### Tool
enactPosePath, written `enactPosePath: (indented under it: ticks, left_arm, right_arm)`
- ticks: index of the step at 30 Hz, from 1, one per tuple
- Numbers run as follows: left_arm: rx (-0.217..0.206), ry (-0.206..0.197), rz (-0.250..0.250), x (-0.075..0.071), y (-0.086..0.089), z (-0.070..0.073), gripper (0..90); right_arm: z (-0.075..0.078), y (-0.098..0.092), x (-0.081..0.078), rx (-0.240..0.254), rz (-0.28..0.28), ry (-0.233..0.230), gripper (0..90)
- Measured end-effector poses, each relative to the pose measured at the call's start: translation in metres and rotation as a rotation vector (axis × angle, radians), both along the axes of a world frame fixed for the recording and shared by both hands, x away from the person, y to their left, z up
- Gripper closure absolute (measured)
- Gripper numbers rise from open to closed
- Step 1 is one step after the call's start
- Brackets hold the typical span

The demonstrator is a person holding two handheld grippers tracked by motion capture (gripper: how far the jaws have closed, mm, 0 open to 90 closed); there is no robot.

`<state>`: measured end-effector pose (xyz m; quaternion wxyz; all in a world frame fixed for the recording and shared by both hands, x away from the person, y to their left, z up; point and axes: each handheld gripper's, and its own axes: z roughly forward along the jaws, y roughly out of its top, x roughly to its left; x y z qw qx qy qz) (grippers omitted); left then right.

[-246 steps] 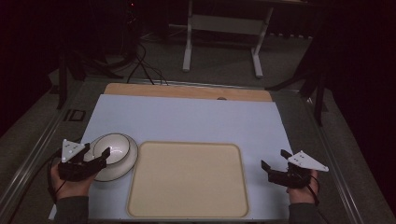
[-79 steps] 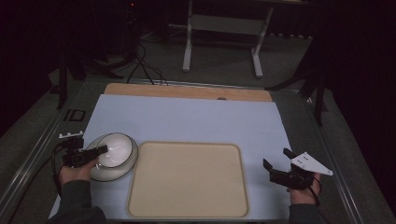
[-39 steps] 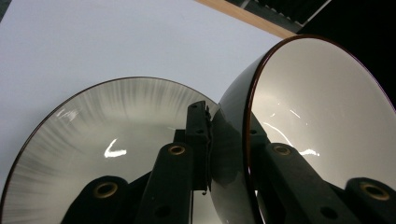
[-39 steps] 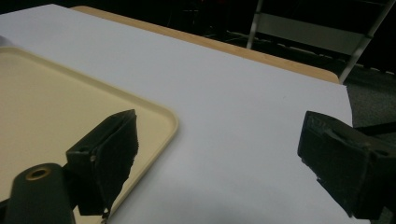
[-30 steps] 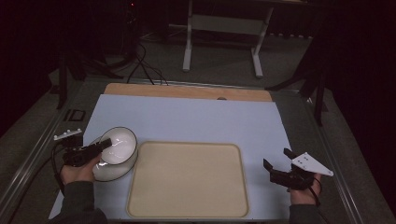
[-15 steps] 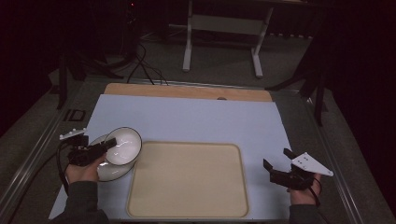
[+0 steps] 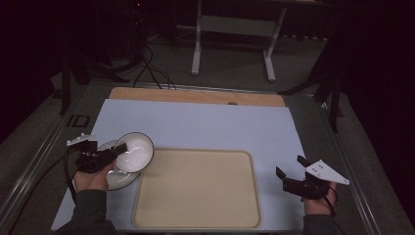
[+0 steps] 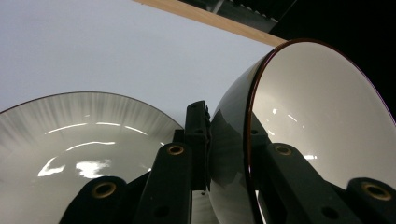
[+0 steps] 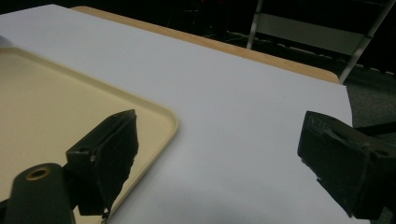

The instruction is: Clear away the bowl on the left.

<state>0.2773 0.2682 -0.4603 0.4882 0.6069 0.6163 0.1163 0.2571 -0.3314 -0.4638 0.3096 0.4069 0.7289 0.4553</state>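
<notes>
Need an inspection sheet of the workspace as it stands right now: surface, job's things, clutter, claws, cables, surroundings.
Surface: pale mat on the table, wooden strip at the far edge.
Job's things: bowl tilted, lifted off the plate; tray empty, beside the plate.
Clutter: nothing seen.
Claws: left claw shut on the bowl's rim, one jaw inside, one outside; right claw open, holding nothing, right of the tray.
Cables: one trails from the left claw; more on the floor beyond the table.
Surroundings: dark room, metal stand behind.
</notes>
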Motion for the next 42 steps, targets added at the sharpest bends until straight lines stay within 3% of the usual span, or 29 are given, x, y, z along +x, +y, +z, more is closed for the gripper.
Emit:
enactPosePath:
  ticks: [42]
  left_arm:
    - [0.041, -0.038, -0.062, 0.007, -0.027, 0.004, 79.0]
  right_arm:
    - [0.000, 0.000, 0.000, 0.001, -0.003, 0.000, 11.9]
